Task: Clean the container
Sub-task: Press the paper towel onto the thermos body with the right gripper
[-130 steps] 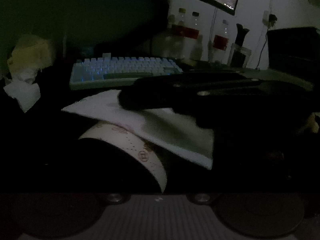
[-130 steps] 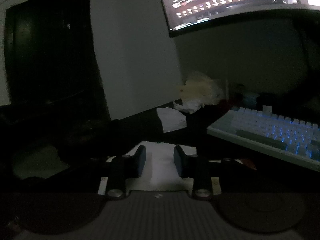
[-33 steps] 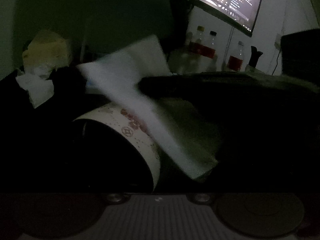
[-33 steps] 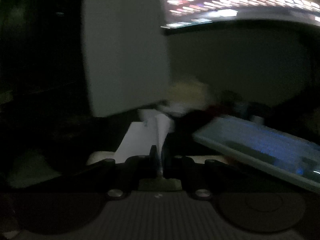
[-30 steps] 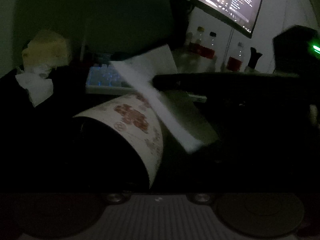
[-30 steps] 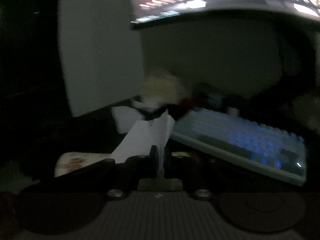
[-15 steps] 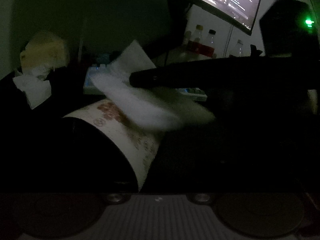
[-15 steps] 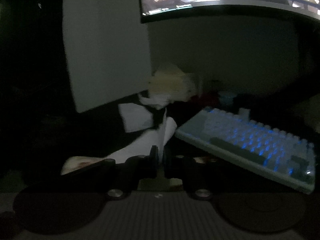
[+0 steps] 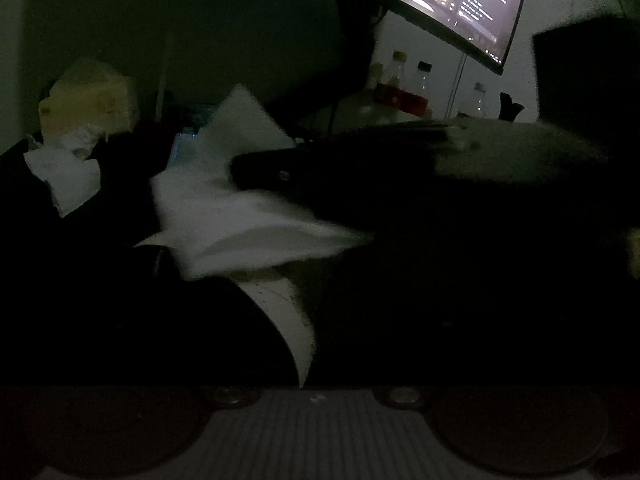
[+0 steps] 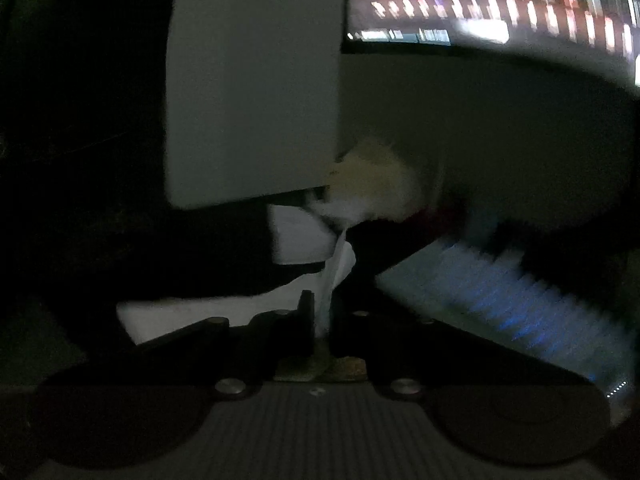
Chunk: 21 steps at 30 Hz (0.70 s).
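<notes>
Right gripper (image 10: 322, 312) pinches the floppy tissue (image 9: 240, 220) over the light, crushable paper container (image 9: 288, 312); left jaws can't tell.

Left wrist camera sat low and close behind the container (image 9: 296, 320), facing the monitor (image 9: 452, 4), right wrist camera looked low along its fingers toward the wall and keyboard (image 10: 520, 292), both shared the white tissue (image 9: 240, 216) and monitor.
</notes>
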Each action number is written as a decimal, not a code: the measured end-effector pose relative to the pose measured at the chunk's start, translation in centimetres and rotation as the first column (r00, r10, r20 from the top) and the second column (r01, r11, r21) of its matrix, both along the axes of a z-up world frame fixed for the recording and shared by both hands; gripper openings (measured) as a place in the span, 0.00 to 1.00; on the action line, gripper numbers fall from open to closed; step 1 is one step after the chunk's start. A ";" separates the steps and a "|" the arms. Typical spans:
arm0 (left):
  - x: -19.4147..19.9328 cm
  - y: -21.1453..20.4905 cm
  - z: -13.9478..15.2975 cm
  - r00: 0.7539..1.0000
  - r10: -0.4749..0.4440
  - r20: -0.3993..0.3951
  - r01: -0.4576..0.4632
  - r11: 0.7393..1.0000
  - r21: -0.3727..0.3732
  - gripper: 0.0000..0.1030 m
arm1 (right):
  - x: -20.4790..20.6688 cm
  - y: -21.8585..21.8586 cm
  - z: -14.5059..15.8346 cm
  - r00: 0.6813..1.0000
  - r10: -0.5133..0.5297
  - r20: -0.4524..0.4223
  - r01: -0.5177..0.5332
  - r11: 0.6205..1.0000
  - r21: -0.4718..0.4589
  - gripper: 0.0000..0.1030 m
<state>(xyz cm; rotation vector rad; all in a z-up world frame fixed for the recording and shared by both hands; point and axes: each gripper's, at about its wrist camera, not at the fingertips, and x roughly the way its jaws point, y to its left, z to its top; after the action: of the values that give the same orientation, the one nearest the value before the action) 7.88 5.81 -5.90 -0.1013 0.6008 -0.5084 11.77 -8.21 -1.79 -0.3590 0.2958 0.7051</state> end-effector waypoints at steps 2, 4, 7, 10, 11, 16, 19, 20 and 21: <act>0.1 0.0 0.0 1.000 0.002 -0.002 -0.002 1.000 0.002 0.78 | -0.1 0.5 -1.2 0.986 -0.086 0.143 0.104 0.988 -0.118 0.09; 0.1 -0.1 0.0 1.000 0.003 -0.002 -0.003 1.000 0.007 0.78 | 0.3 0.3 -1.4 0.983 -0.109 0.146 0.126 0.986 -0.109 0.09; -0.1 -0.3 0.0 1.000 0.012 -0.002 -0.012 1.000 0.000 0.78 | 0.0 0.8 -1.3 0.985 -0.103 0.141 0.121 0.985 -0.123 0.09; 0.0 -0.3 -0.1 1.000 0.015 -0.002 -0.015 1.000 -0.005 0.78 | -1.1 1.1 -0.4 0.998 -0.021 0.063 0.024 0.998 -0.051 0.09; 0.0 -0.3 -0.1 1.000 0.015 -0.002 -0.015 1.000 -0.005 0.78 | -1.5 1.2 -0.2 0.999 0.010 0.039 -0.009 1.000 -0.025 0.09; -0.1 -0.3 -0.1 1.000 0.007 0.008 -0.007 1.000 0.009 0.78 | -3.8 2.1 -0.2 0.992 0.066 0.105 -0.059 0.996 -0.072 0.08; 0.0 -0.2 0.0 1.000 0.009 0.003 -0.009 1.000 0.001 0.78 | -3.4 2.0 -0.5 0.991 0.029 0.132 -0.015 0.994 -0.110 0.08; 0.1 -0.1 0.0 1.000 0.006 0.001 -0.006 1.000 0.000 0.78 | -3.1 1.9 -0.6 0.990 0.011 0.139 0.006 0.992 -0.125 0.08; 0.1 -0.1 0.0 1.000 0.002 0.000 -0.002 1.000 -0.002 0.78 | -2.6 1.5 -0.4 0.993 0.012 0.119 0.002 0.993 -0.118 0.08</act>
<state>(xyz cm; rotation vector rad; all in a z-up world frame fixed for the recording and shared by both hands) 7.96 5.75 -5.89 -0.1034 0.6002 -0.5069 9.16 -6.67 -2.19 -0.5125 0.2228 0.6701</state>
